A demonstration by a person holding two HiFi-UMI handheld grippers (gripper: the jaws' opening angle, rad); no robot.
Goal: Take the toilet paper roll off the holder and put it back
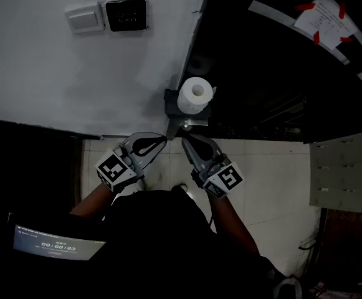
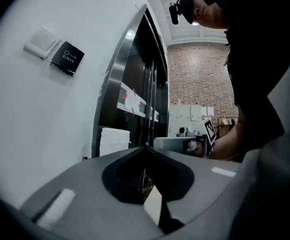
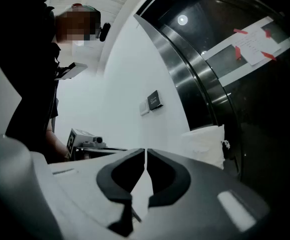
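The white toilet paper roll (image 1: 196,94) sits on its black wall holder (image 1: 170,103), just beyond both sets of fingertips. The left gripper (image 1: 163,139) and right gripper (image 1: 183,138) have their fingers pressed together, holding nothing.

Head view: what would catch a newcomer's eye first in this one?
The white toilet paper roll stands out brightest, sitting on its black holder where the white wall meets the dark glass panel. Below it, the grey left tongs and grey right tongs point at it, both shut and empty. Upper left on the wall sit a white switch and a black exit plate.
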